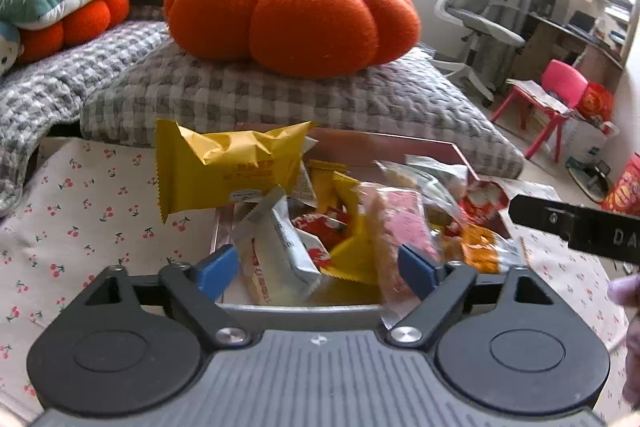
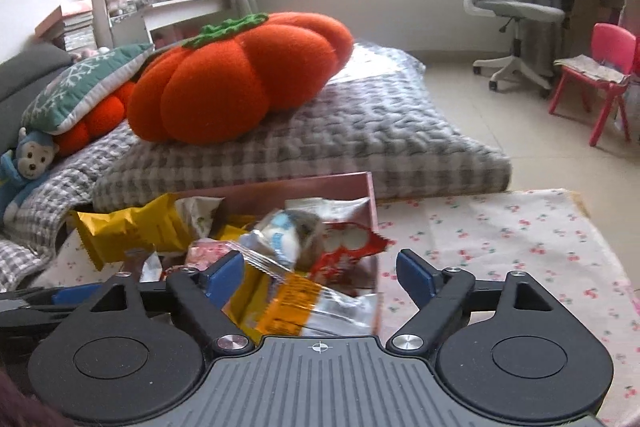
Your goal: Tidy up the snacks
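Both claws, left and right, hang wide apart over the box of snacks, so pinch just one pack gently.

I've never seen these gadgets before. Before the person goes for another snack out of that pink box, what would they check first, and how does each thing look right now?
1. Left hand-held gripper open and free: ok, jaws apart, nothing clamped.
2. Right hand-held gripper open and free: ok, jaws apart, over the box corner.
3. Pink box within reach: ok, just ahead of both.
4. One snack easy to single out: not ok, packets overlap in a heap.
5. Big yellow packet safely inside: cannot tell, it sits at the left rim.
6. Cherry-print cloth free for sorting: ok, bare to the box's right.
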